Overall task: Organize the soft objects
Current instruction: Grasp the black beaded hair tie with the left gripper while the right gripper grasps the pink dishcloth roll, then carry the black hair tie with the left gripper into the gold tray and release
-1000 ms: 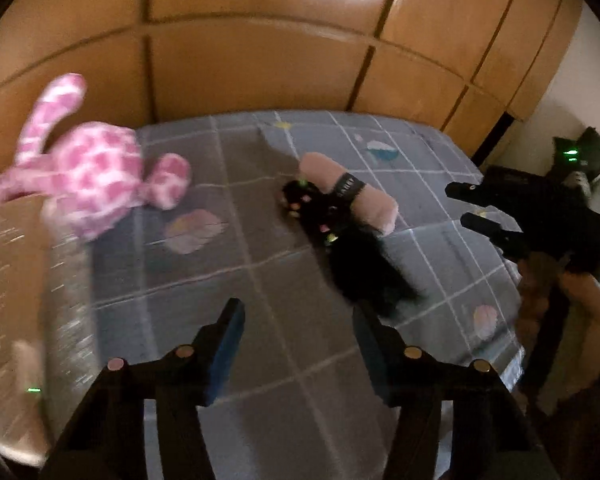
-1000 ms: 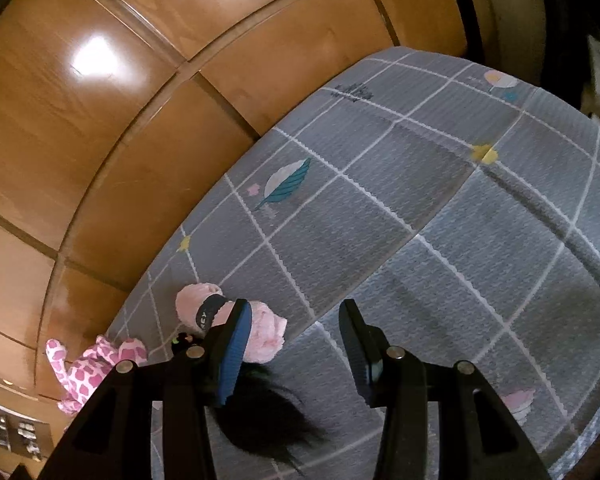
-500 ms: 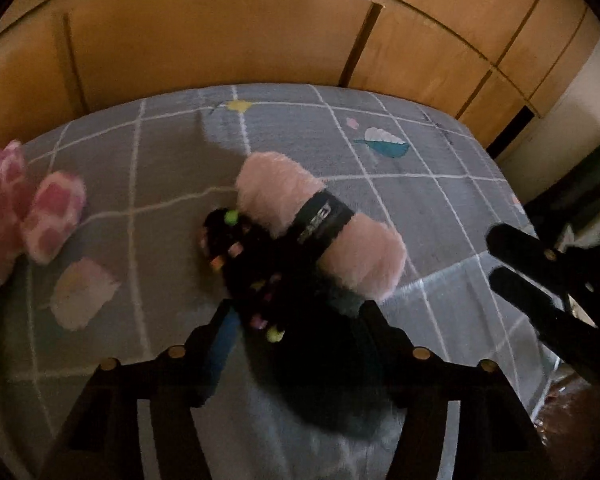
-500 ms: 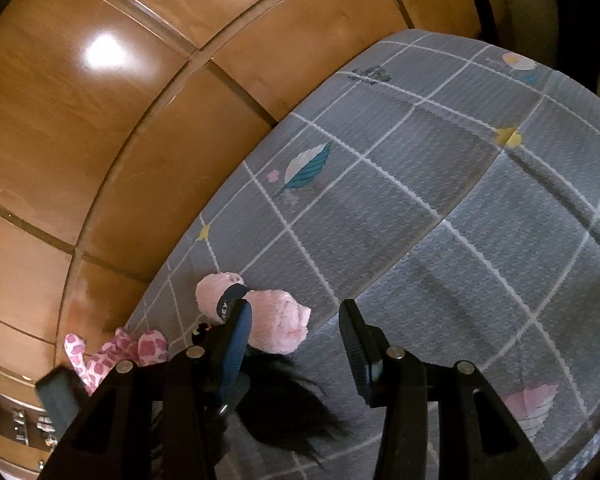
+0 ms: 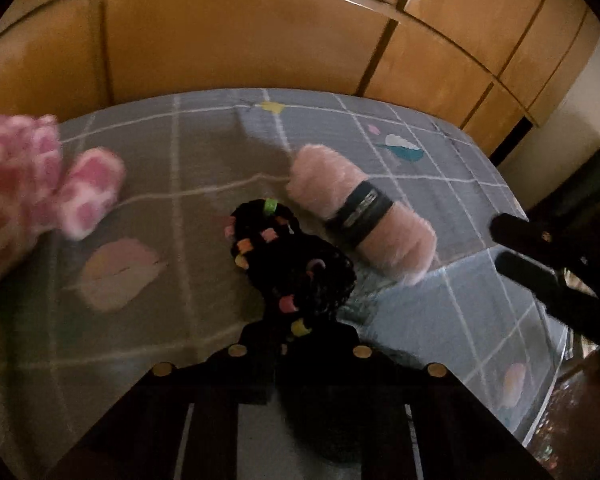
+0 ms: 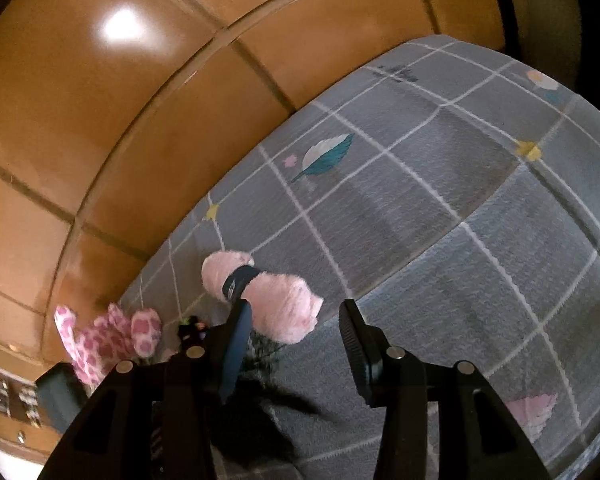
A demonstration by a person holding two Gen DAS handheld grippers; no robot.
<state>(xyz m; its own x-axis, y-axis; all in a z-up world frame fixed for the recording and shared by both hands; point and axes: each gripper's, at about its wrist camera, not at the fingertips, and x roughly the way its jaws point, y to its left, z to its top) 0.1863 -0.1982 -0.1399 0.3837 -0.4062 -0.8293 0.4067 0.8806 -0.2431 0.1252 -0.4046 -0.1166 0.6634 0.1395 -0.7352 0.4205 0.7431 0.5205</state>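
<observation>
A black fuzzy soft item with coloured beads [image 5: 288,264] lies on the grey checked bedspread [image 5: 172,184]. My left gripper [image 5: 296,332] is shut on its near end. A pink yarn skein with a black band [image 5: 360,216] lies just right of it, touching it. A pink spotted plush toy [image 5: 40,184] lies at the left, blurred. My right gripper [image 6: 292,328] is open and empty, above the bed near the skein [image 6: 268,300]; it also shows at the right in the left wrist view [image 5: 540,252]. The plush [image 6: 112,336] and the black item [image 6: 192,326] show at the right wrist view's lower left.
Wooden wardrobe panels [image 5: 240,32] stand behind the bed. The bedspread [image 6: 440,220] stretches to the right. A dark gap [image 5: 512,140] opens beside the wardrobe at the right. A dark box-like object [image 6: 56,392] sits at the lower left of the right wrist view.
My left gripper moved forward over the black soft item and closed on it. The right gripper drifted slightly and stayed open.
</observation>
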